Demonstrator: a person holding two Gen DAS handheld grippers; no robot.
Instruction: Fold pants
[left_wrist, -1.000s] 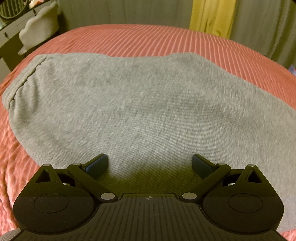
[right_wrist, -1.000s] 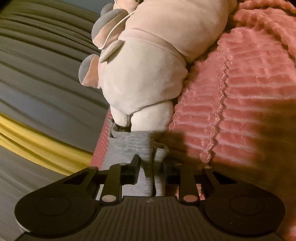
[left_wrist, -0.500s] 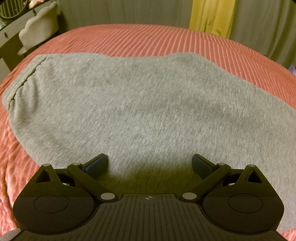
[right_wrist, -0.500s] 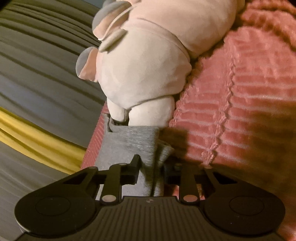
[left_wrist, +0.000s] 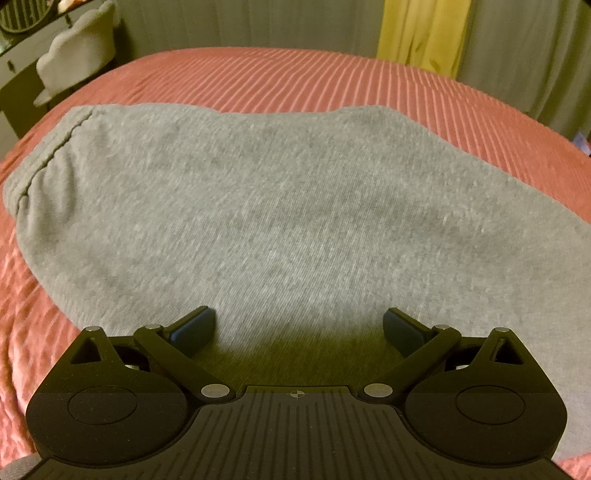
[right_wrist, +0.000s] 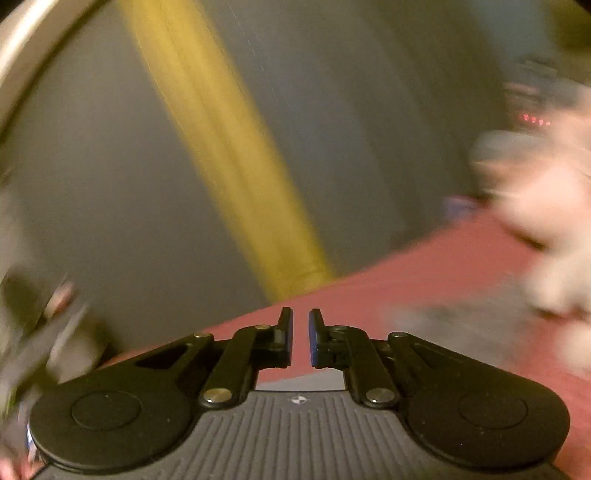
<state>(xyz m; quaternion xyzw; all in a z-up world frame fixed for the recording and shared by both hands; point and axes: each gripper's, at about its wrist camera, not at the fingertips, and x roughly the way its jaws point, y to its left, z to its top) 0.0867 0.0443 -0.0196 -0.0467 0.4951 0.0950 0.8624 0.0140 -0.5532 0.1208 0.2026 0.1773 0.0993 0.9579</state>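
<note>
Grey pants lie flat on the pink ribbed bedspread, waistband at the left. My left gripper hovers wide open over the near edge of the pants, holding nothing. In the blurred right wrist view my right gripper has its jaws almost together with a narrow gap and nothing between them. It points over the bed edge toward the curtains. A grey blur of pants fabric lies on the bed to its right.
A pale plush toy is blurred at the right of the right wrist view. Grey and yellow curtains hang behind the bed. A chair and a desk stand at the far left.
My right gripper has let go of the pant cuff it was pinching and swung away fast to the left; its view is now motion-blurred. The left gripper has not moved.
</note>
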